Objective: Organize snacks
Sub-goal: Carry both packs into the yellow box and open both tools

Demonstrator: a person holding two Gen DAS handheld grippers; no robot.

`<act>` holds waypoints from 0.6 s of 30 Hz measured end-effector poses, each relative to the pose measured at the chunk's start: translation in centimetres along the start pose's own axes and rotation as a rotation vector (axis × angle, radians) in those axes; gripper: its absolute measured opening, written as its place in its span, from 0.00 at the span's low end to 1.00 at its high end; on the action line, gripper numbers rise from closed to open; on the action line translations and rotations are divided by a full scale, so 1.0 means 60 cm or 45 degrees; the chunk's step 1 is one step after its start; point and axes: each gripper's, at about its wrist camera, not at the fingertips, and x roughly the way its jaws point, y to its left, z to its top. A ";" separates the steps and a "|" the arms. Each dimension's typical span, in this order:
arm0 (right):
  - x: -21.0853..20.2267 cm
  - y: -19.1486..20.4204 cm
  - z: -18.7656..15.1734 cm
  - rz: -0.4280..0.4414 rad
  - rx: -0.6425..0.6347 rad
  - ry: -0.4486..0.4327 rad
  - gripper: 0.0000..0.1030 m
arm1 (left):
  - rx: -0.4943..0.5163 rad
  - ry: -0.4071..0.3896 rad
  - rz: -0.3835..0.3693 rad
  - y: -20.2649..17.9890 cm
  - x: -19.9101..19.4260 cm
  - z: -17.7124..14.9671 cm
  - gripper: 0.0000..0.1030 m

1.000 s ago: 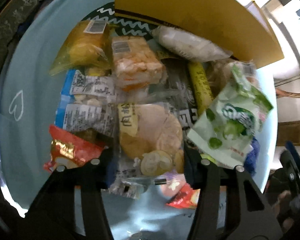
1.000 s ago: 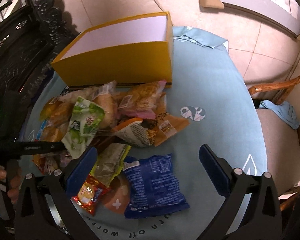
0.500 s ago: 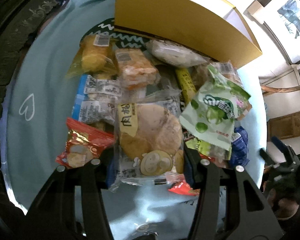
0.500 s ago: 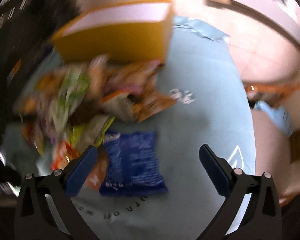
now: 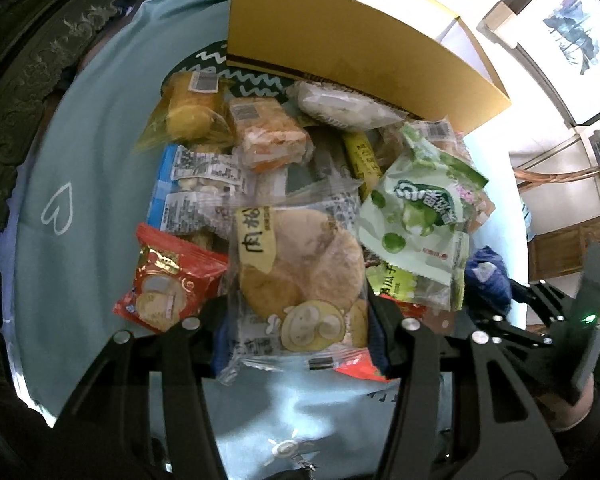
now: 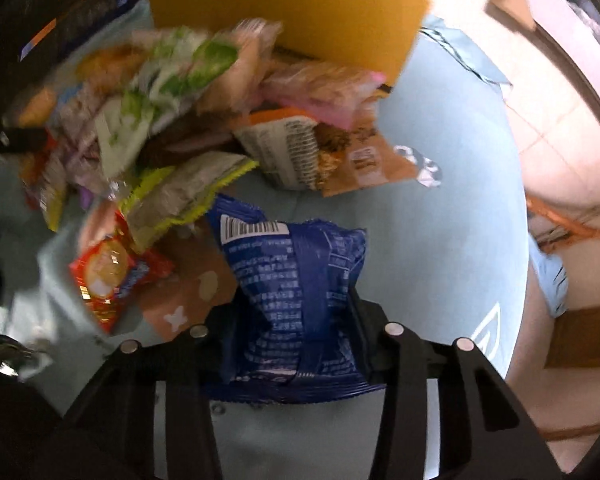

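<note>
— Snacks lay heaped on a round table under a pale blue cloth (image 5: 84, 168). What did each tool have?

— The left gripper (image 5: 296, 320) had its jaws closed against the sides of a clear cracker pack (image 5: 300, 276) with a yellow label, at the near edge of the heap. The right gripper (image 6: 296, 332) was clamped on a dark blue bag (image 6: 296, 288), barcode side up, at the near right of the pile; the bag's lower end bunched between the fingers.

— And around those two?

— Just left of the cracker pack lay a red packet (image 5: 168, 284). To its right, a pale green bag (image 5: 416, 220) printed with green fruit lay on top of other packs. From the right wrist, another red packet (image 6: 112, 272) sat left of the blue bag, and a yellow-edged packet (image 6: 184, 196) just beyond it.

— Farther back?

— An orange-and-white wrapped snack (image 5: 272, 140) and a yellow one (image 5: 188, 116) beside it, then a whitish pack (image 5: 340, 104) touching the foot of a yellow cardboard box (image 5: 340, 40), which stood at the far side of the table. The right wrist picture was blurred there, so that side's far packs were hard to tell apart.
</note>
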 end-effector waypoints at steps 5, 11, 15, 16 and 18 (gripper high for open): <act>-0.064 -0.036 0.006 0.068 0.076 -0.088 0.43 | 0.046 -0.065 -0.019 -0.013 -0.032 0.005 0.52; -0.131 -0.028 0.046 0.161 0.152 -0.256 0.43 | 0.081 -0.135 -0.054 -0.034 -0.070 0.030 0.52; -0.158 -0.027 0.120 0.219 0.170 -0.379 0.43 | 0.115 -0.192 -0.072 -0.057 -0.091 0.072 0.52; -0.166 -0.036 0.133 0.229 0.179 -0.401 0.43 | 0.124 -0.207 -0.075 -0.064 -0.094 0.087 0.52; -0.170 -0.048 0.190 0.262 0.212 -0.465 0.43 | 0.143 -0.249 -0.074 -0.081 -0.103 0.126 0.52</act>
